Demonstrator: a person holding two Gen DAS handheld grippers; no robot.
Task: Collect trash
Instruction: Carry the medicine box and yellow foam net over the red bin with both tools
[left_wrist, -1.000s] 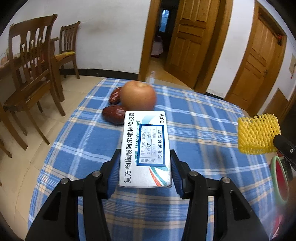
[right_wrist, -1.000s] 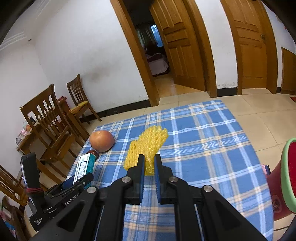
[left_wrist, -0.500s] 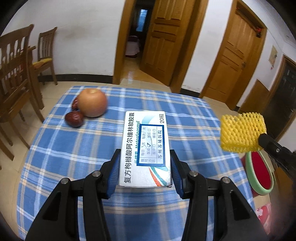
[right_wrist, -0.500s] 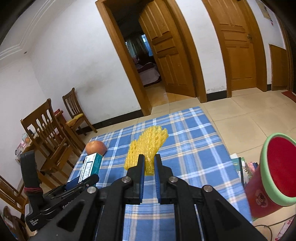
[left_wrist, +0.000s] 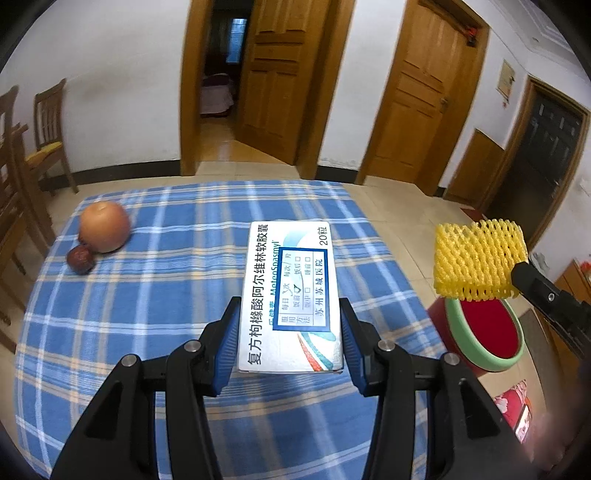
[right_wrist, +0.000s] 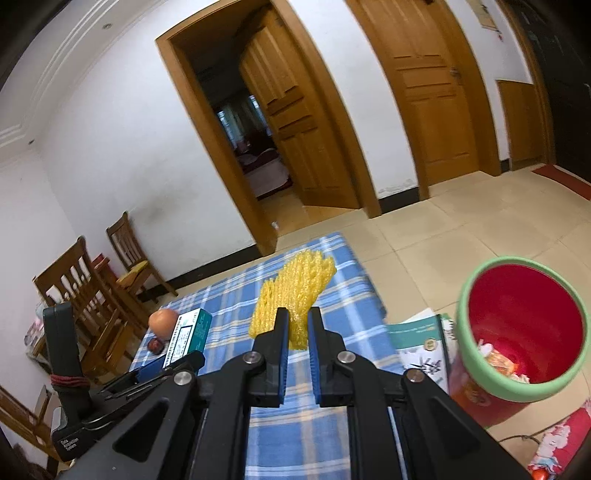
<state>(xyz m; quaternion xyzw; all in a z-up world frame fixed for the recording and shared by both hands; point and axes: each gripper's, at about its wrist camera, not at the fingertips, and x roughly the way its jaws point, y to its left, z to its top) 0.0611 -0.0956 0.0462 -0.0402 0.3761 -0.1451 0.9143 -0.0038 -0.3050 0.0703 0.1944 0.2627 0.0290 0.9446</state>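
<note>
Left gripper (left_wrist: 288, 332) clamps the medicine box (left_wrist: 290, 295), right gripper (right_wrist: 295, 325) pinches the foam net (right_wrist: 291, 295) (featherlight): either could miss the red bin (right_wrist: 517, 332).

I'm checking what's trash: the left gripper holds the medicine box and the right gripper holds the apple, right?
Not quite. The right gripper holds the yellow foam net; the apple sits on the table, as the left wrist view shows. The left gripper does hold the medicine box.

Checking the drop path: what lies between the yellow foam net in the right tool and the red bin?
Nothing. In the left wrist view the foam net hangs just above the red bin, only air between them.
</note>
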